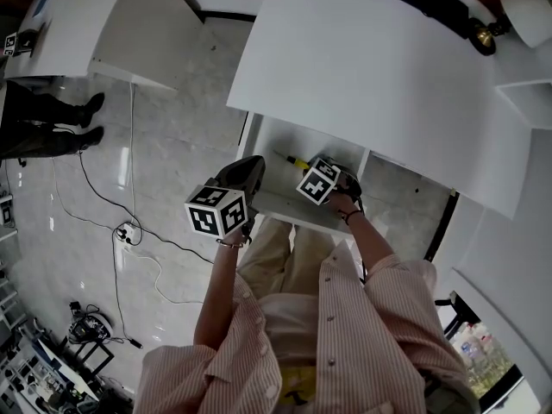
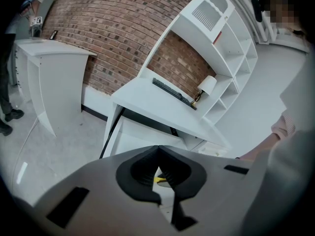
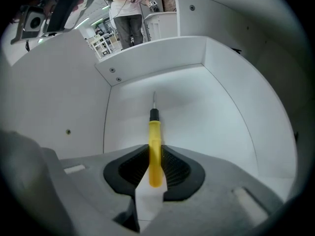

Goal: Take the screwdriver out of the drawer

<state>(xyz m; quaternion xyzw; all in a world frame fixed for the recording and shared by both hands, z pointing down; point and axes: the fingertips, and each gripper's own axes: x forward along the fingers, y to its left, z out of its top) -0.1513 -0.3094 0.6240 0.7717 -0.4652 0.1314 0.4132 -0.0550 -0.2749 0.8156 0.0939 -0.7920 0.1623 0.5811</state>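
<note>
Right tool (image 3: 154, 154) clamped on the yellow handle of screwdriver (image 3: 154, 136), which lies inside drawer (image 3: 211, 117). Left tool (image 2: 158, 149) closed and empty at drawer front. Lift straight up and keep the shaft level, clear of drawer walls.

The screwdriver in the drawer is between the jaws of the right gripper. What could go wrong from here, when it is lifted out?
1. The right gripper holds the screwdriver only near the end of its yellow handle, so the long front part may tilt or slip out.
2. Its tip points toward a wall of the drawer, close to the desk top; a careless lift may knock it there.
</note>
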